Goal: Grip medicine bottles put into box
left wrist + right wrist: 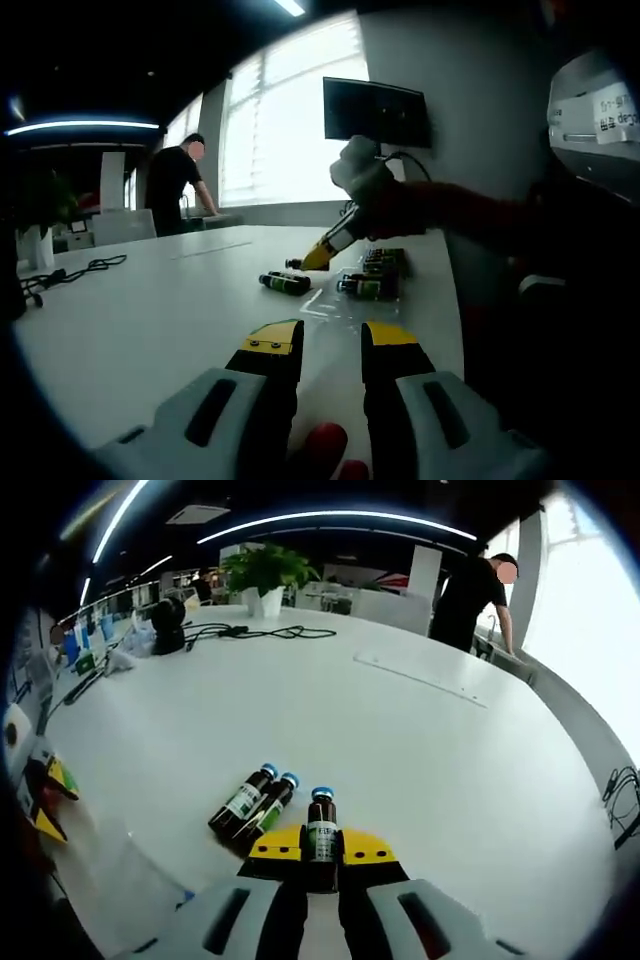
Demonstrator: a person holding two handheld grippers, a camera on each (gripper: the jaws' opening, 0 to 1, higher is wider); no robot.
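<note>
Small dark medicine bottles with blue caps and green labels lie on the white table (400,740). In the right gripper view, my right gripper (321,846) is shut on one bottle (321,825), whose cap points away from me. Two more bottles (255,802) lie side by side just left of it. In the left gripper view, my left gripper (332,340) is open and holds nothing. Ahead of it, a gloved hand holds the right gripper (322,254) low over a lying bottle (285,283). A clear plastic box (352,303) beside it holds several bottles (372,285).
A person (470,585) stands at the window by the table's far end. Black cables (255,632), a potted plant (262,575) and small items sit along the far table edge. A dark monitor (377,110) hangs on the wall.
</note>
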